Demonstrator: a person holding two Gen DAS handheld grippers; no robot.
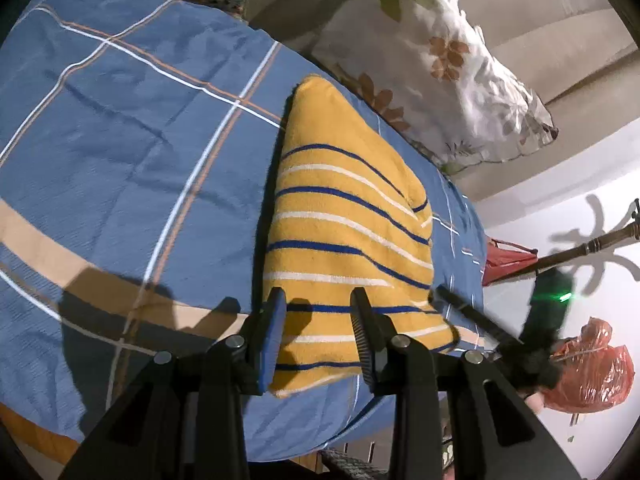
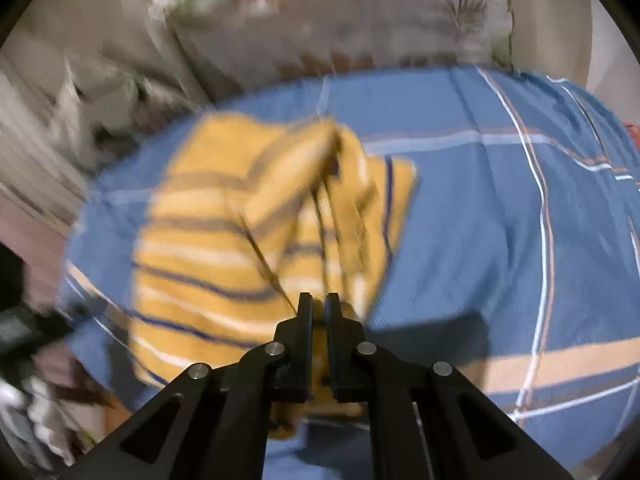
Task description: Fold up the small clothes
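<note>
A small yellow garment [image 1: 344, 216] with blue and white stripes lies on the blue plaid bedsheet [image 1: 132, 140]. My left gripper [image 1: 318, 300] is open, its fingers apart over the garment's near end, holding nothing. In the blurred right wrist view, my right gripper [image 2: 319, 300] is shut on a fold of the yellow garment [image 2: 224, 240] and holds that part lifted over the rest. The right gripper also shows at the right of the left wrist view [image 1: 472, 312].
A floral pillow [image 1: 448, 72] lies past the garment by the bed's far edge. A red plastic bag [image 1: 592, 372] and a wooden coat stand [image 1: 592, 248] are off the bed to the right. The sheet [image 2: 500, 220] stretches to the right of the garment.
</note>
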